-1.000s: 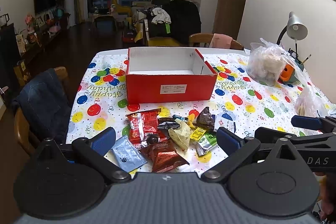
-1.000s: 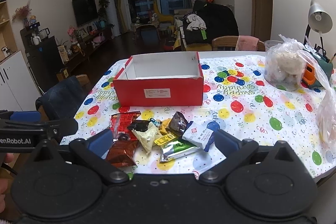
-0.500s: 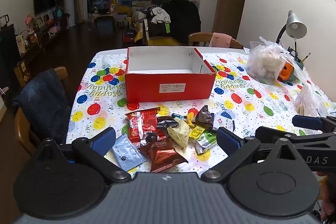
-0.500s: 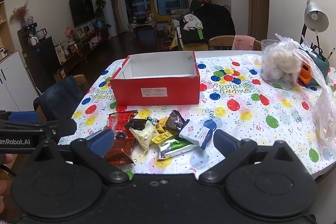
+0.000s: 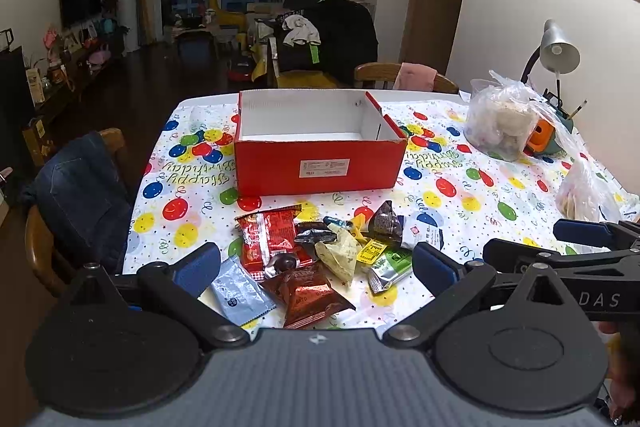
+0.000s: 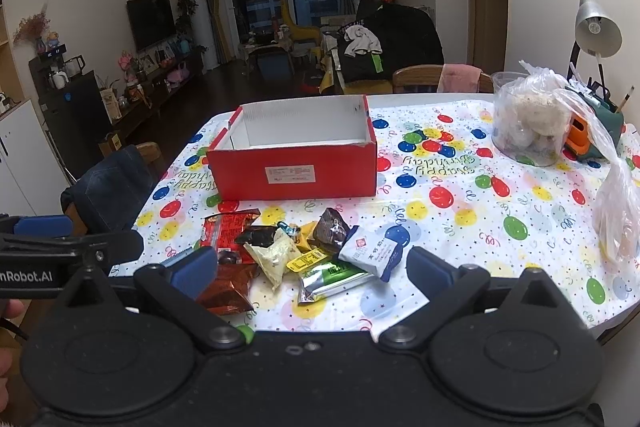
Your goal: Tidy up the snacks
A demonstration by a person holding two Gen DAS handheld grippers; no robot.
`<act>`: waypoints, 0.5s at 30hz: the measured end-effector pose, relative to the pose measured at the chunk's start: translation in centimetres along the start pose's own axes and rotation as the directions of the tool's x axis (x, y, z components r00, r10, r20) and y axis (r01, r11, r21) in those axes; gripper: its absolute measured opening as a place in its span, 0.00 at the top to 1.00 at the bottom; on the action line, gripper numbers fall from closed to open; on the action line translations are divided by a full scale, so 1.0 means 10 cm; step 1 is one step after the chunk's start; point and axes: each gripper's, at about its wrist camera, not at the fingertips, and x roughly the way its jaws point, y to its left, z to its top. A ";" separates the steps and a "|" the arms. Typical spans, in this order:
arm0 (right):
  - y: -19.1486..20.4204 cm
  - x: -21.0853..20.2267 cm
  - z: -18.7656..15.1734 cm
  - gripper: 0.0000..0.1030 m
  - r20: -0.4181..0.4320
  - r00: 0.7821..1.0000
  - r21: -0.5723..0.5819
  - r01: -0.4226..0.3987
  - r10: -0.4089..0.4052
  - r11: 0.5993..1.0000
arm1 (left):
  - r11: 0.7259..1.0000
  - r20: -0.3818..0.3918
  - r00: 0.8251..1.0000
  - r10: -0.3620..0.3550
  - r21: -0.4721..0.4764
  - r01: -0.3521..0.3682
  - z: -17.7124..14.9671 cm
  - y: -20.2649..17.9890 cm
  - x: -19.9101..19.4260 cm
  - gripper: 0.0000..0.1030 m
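Both grippers, left (image 5: 316,263) and right (image 6: 312,267), hang wide apart and hold nothing, just before the snacks (image 5: 320,255). The snacks lie in a heap on the tablecloth (image 5: 460,195), near its front edge. The red box (image 5: 320,163) stands behind them. Two plastic bags (image 6: 528,115) and a lamp (image 6: 596,27) are at the right, well apart from the heap. Nothing blocks the way to the box.

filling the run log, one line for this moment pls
left gripper open | right gripper open | snack pile untouched | red box empty
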 end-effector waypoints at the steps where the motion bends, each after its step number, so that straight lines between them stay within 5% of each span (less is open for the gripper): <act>1: 0.00 0.00 0.00 0.02 0.004 1.000 -0.002 0.001 -0.001 1.000 | 1.000 0.005 1.000 0.000 0.002 0.000 0.00 0.00 -0.01 0.00; 15: 0.08 -0.10 0.03 0.03 0.068 0.998 -0.038 0.011 -0.009 0.999 | 1.000 0.042 0.999 0.000 0.005 0.000 0.04 0.01 -0.05 0.00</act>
